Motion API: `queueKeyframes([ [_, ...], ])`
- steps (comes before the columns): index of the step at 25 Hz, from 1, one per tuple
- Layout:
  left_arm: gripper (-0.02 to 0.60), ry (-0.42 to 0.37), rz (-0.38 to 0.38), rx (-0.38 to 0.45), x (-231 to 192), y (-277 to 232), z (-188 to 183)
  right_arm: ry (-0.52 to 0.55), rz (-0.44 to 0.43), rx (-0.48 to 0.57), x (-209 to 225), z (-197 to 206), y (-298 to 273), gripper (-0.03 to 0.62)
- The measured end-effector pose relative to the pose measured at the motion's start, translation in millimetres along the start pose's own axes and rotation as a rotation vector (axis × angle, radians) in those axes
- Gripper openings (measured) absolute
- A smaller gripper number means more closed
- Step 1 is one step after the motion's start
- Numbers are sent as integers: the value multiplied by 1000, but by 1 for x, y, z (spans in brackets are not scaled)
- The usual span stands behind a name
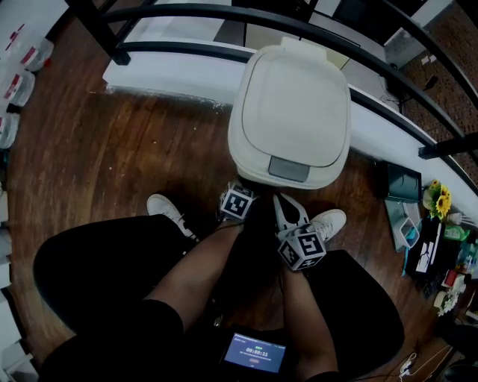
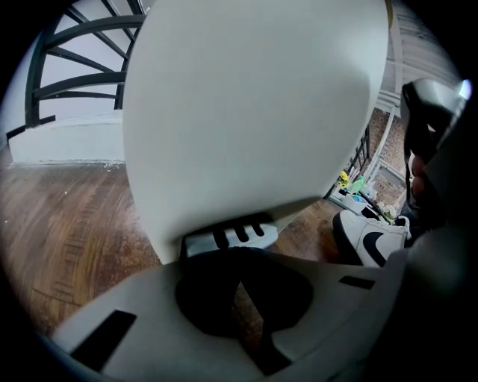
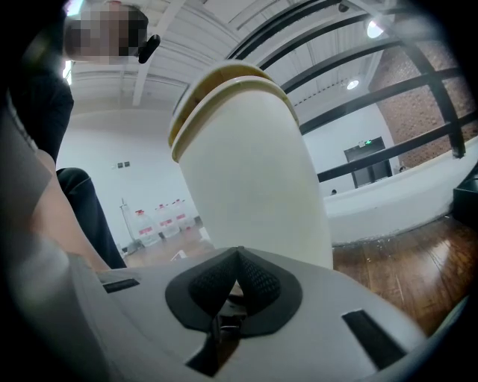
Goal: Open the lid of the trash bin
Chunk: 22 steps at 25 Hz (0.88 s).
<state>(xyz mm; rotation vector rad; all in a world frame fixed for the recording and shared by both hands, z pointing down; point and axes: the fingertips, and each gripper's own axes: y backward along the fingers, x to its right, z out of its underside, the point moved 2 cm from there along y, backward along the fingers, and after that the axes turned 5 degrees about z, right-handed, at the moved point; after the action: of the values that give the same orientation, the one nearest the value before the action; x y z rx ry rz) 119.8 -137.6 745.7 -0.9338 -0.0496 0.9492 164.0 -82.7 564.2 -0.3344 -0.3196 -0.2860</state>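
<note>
Holding left hand-held gripper (image 2: 240,277) and right hand-held gripper (image 3: 236,261) closed, empty; you could slip off pedal (image 2: 230,237), shoving trash bin (image 1: 290,119).

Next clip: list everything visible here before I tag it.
trash bin: one, cream, closed, centre
pedal: one, grey, at the bin's foot
railing: one, black, behind the bin
floor: one, brown wood, underfoot
bottles: several, red-labelled, far left
sunflowers: small bunch, yellow, far right
screen device: one, blue display, bottom edge
shoes: two, white, beside the bin's front
left gripper: one, grey, jaws together, near the pedal
right gripper: one, grey, jaws together, facing the bin
</note>
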Motion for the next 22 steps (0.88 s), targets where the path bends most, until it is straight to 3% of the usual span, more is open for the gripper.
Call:
queueKeyframes([
  [6, 34, 5, 31, -23, 11, 19, -9, 45, -26, 25, -22, -23, 11, 21],
  [9, 35, -33, 46, -1, 24, 44, -13, 74, -43, 40, -41, -39, 25, 21],
  [17, 35, -125, 90, 174, 57, 155, -32, 155, -98, 74, -108, -76, 65, 21],
  [22, 37, -278, 122, 317, 98, 241, -74, 162, -134, 136, -147, -117, 93, 21],
])
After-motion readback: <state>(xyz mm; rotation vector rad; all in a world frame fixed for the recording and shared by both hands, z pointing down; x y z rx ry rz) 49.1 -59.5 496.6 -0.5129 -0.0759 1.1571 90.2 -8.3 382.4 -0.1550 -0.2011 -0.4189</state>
